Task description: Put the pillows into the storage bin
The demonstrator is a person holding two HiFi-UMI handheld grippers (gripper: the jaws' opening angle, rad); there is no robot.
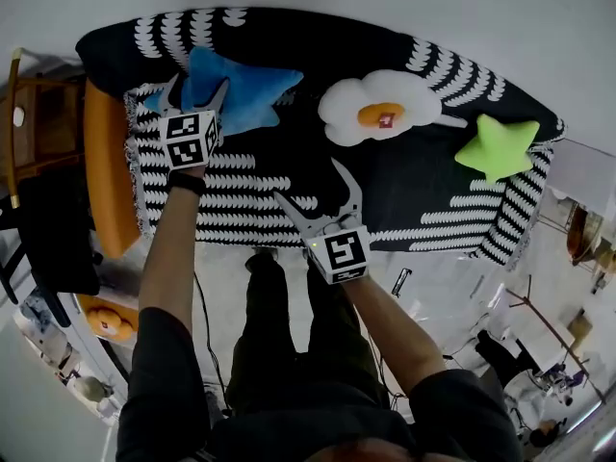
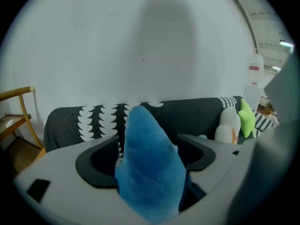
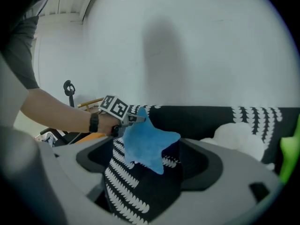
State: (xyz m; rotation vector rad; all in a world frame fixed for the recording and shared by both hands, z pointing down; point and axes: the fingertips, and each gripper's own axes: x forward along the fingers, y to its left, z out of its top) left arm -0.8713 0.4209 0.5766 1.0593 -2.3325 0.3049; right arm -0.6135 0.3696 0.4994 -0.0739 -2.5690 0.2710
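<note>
A blue star pillow (image 1: 245, 89) lies at the left end of the black-and-white sofa (image 1: 404, 186). My left gripper (image 1: 197, 94) is shut on one of its points, and the blue plush (image 2: 147, 168) fills the gap between the jaws. The right gripper view shows the star (image 3: 149, 143) standing up from the seat, held by the left gripper (image 3: 133, 118). My right gripper (image 1: 306, 179) hovers open over the sofa's front edge, holding nothing. A fried-egg pillow (image 1: 380, 112) and a green star pillow (image 1: 499, 145) rest further right on the sofa.
An orange tub-like shape (image 1: 106, 166) stands against the sofa's left end; I cannot tell whether it is the bin. A wooden chair (image 1: 38, 114) is beyond it. Clutter and cables lie on the floor at the right (image 1: 539, 354).
</note>
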